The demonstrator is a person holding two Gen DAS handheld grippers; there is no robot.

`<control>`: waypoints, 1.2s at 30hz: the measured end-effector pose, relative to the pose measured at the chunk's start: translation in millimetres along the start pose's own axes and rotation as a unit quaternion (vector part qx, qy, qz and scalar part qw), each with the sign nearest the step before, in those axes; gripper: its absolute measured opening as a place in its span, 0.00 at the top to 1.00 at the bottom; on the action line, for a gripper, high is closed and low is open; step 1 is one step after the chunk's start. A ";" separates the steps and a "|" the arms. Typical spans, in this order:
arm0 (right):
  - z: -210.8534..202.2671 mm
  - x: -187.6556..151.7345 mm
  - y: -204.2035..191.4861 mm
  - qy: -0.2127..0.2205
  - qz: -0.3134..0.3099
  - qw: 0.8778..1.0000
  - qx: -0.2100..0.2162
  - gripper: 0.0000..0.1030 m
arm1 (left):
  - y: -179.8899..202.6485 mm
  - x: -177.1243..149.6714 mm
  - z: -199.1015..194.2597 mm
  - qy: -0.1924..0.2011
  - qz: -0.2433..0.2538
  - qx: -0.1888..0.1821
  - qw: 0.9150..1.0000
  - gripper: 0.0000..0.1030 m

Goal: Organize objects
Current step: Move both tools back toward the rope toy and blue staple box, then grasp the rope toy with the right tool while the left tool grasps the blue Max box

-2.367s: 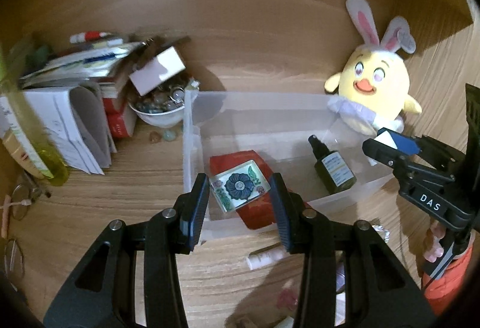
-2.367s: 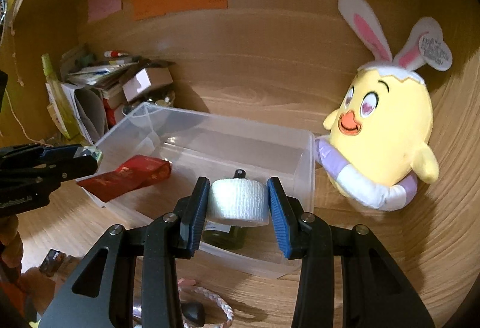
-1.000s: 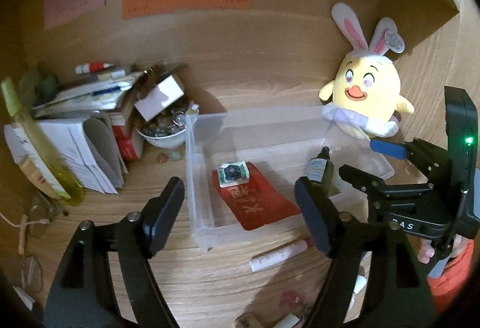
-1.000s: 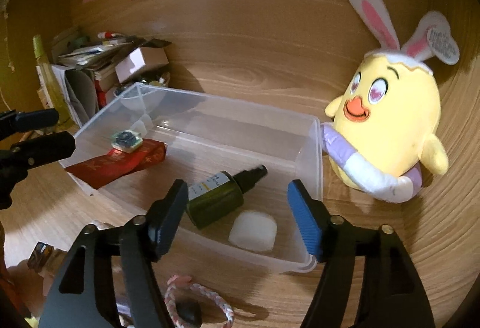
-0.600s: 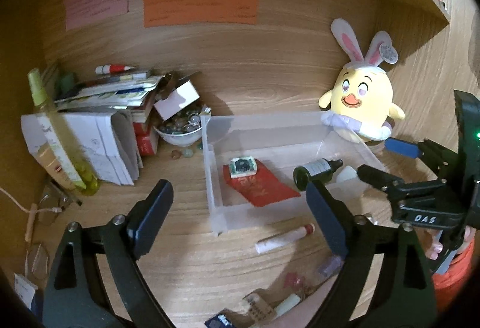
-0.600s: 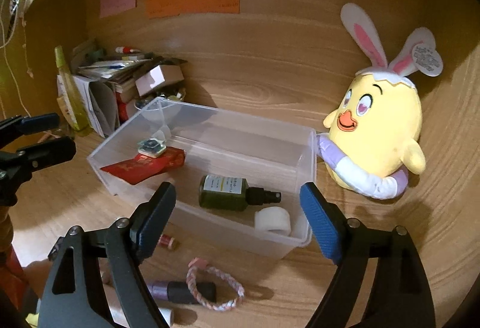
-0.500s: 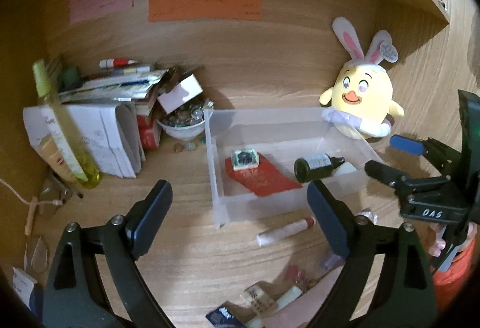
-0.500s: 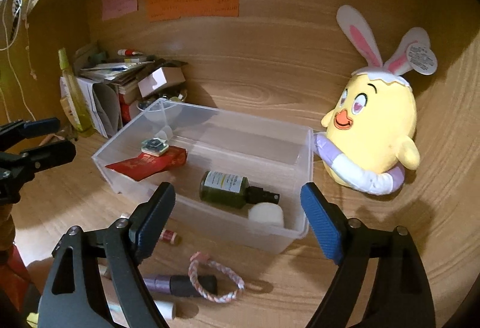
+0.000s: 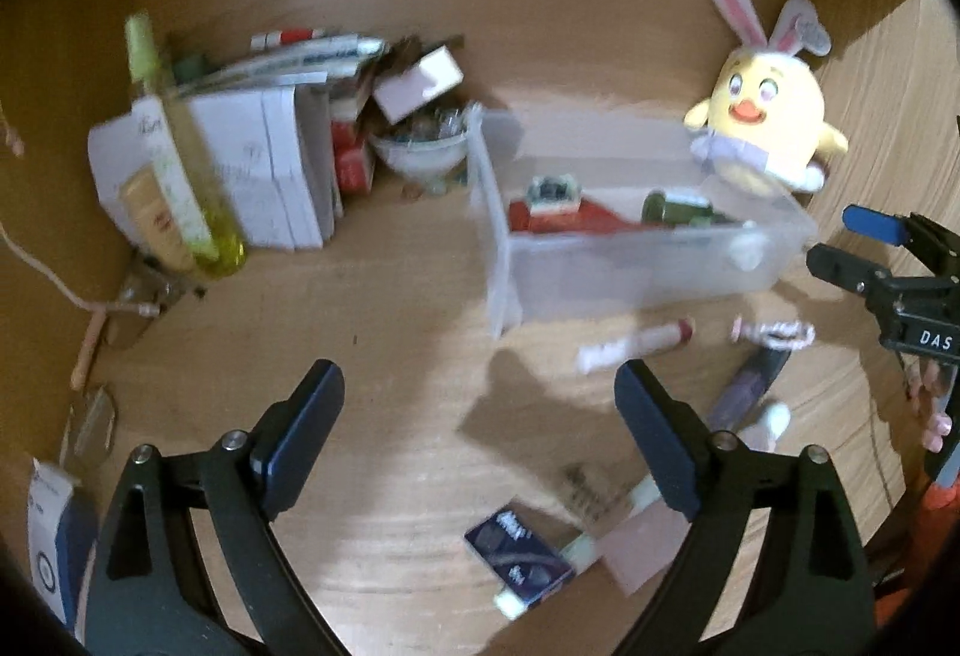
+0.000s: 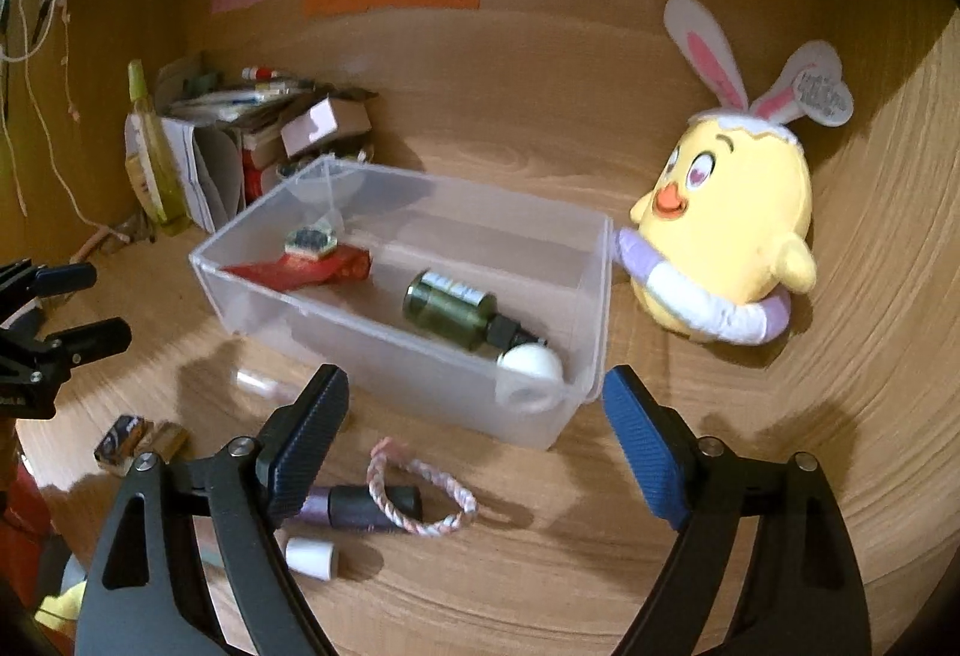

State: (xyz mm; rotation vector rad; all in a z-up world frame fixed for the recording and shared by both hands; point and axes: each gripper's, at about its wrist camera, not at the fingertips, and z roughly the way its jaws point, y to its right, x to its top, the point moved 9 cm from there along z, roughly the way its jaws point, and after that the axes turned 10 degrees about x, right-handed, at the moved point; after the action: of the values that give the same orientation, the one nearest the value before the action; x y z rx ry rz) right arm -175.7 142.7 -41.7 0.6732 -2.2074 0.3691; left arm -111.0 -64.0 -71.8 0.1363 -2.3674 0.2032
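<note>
In the left wrist view, the left gripper fills the bottom of the frame with its jaws spread wide and nothing between them, above bare wooden desk. The clear plastic bin sits right of centre, holding a red packet, a small patterned tile on top of it, and a dark green bottle. Just below the bin lie a white tube and a braided bracelet; a dark blue card box lies at bottom centre. A yellow bunny-eared plush stands at upper right; stacked papers fill the upper left.

In the right wrist view, the right gripper is likewise released, jaws far apart and empty, at the bottom of the frame. The bin is at centre, with the white roll in its near right corner touching the green bottle. The bracelet and a purple tube lie on the desk at lower centre. The left gripper shows at the left edge, open.
</note>
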 end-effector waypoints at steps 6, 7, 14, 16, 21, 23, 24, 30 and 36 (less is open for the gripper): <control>25.6 -18.8 -2.4 -0.036 0.001 0.999 0.003 0.18 | -7.9 -25.3 8.7 -0.027 -0.009 0.014 0.999 0.10; 30.4 -22.3 -2.6 -0.042 0.004 0.999 0.007 0.18 | -8.9 -29.9 9.9 -0.033 -0.012 0.013 0.999 0.10; 49.3 -36.6 -9.5 -0.069 0.001 0.997 0.020 0.18 | -5.8 -54.3 12.4 -0.063 -0.015 0.002 0.998 0.10; 52.2 -37.5 -11.9 -0.071 -0.004 0.997 0.020 0.18 | -5.4 -61.2 14.2 -0.071 -0.013 0.002 0.997 0.10; 59.0 -40.1 -18.1 -0.079 -0.012 0.996 0.024 0.18 | -12.8 -72.5 19.9 -0.087 -0.024 -0.002 0.996 0.10; 62.3 -40.6 -20.3 -0.082 -0.014 0.996 0.026 0.18 | -18.3 -74.4 20.5 -0.089 -0.031 -0.001 0.996 0.10; 63.7 -40.9 -21.1 -0.084 -0.015 0.996 0.026 0.19 | -21.2 -75.3 20.9 -0.090 -0.034 0.000 0.995 0.10; 73.2 -42.7 -25.7 -0.098 -0.024 0.995 0.028 0.35 | -37.2 -80.1 26.1 -0.094 -0.043 0.012 0.995 0.19; 79.4 -47.8 -25.6 -0.115 -0.022 0.993 0.033 0.53 | -39.8 -79.3 25.9 -0.084 -0.043 0.008 0.995 0.28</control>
State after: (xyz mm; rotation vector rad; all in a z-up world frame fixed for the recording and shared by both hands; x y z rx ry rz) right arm -182.4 101.9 -128.4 0.8360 -2.4011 0.3591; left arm -65.3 -104.8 -141.1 0.2719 -2.5221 0.1756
